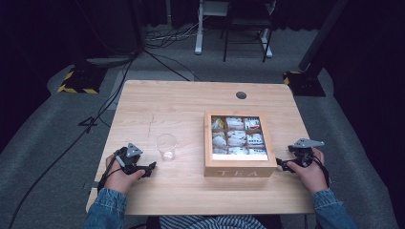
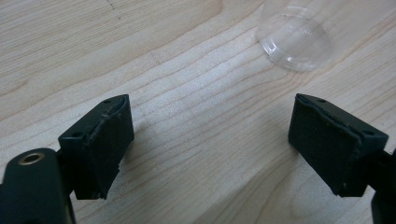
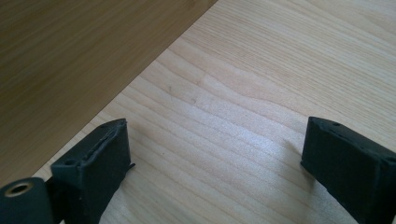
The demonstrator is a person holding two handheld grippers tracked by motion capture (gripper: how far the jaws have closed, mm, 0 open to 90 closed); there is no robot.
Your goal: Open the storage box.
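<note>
Denim sleeves (image 1: pixel 106 210), black grippers (image 1: pixel 152 168)

Both hands rest low at the near edge, a gripper in each.
Left gripper (image 1: pixel 152 168) and right gripper (image 1: pixel 279 165) point inward, jaws spread wide, nothing between them.

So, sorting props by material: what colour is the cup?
Clear, colourless plastic cup; the high view shows it best.

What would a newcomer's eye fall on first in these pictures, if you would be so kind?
Most striking is the square wooden tea box on the right half of the pale wooden table, its nine compartments packed with tea bags. Left of it stands a clear, empty plastic cup. The left gripper rests near the cup and the right gripper lies beside the box's right front corner, both with jaws open and holding nothing.
</note>
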